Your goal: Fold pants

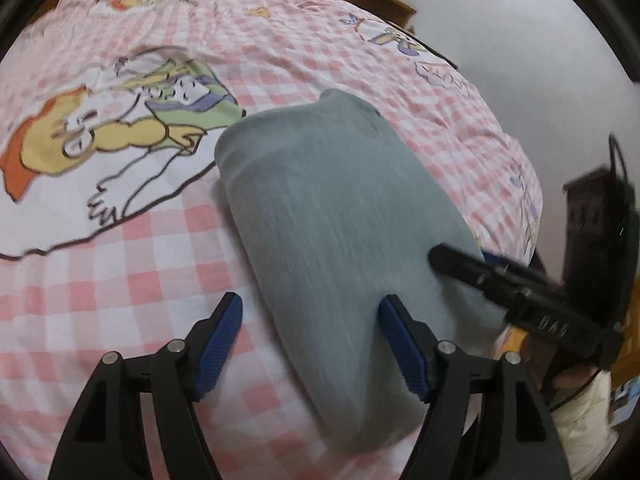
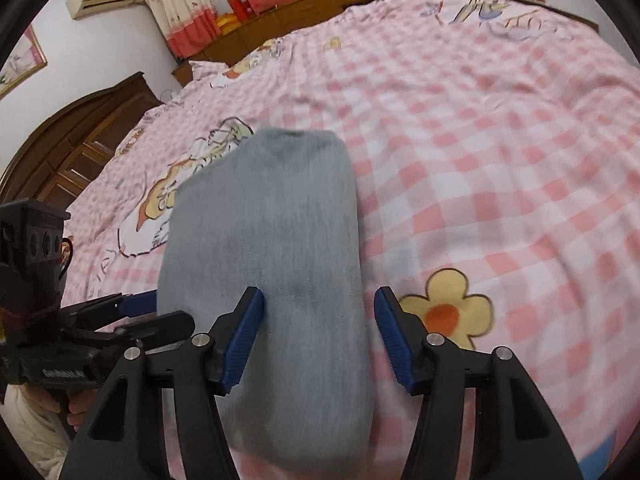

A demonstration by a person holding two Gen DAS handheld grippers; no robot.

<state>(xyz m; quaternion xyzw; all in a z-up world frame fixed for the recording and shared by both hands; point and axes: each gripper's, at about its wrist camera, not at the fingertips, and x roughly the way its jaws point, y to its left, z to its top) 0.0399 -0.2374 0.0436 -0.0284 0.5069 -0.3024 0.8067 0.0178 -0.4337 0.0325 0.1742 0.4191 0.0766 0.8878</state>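
A folded bundle of soft grey-blue pants [image 1: 332, 216] lies on a pink-and-white checked bedsheet [image 1: 120, 280] printed with cartoon figures, just right of a large yellow-and-orange cartoon character print [image 1: 80, 136] in the left wrist view. The left gripper [image 1: 310, 344], black with blue ribbed pads, hovers at the near end of the pants, jaws apart: one pad over bare sheet, the other at the cloth's surface, nothing clamped. The right gripper [image 2: 318, 336] straddles the pants' near right edge, jaws apart, its left pad against the fabric and its right pad over the sheet beside a yellow flower print [image 2: 448, 308]. A dark wooden wardrobe [image 2: 80, 136] stands beyond the bed.
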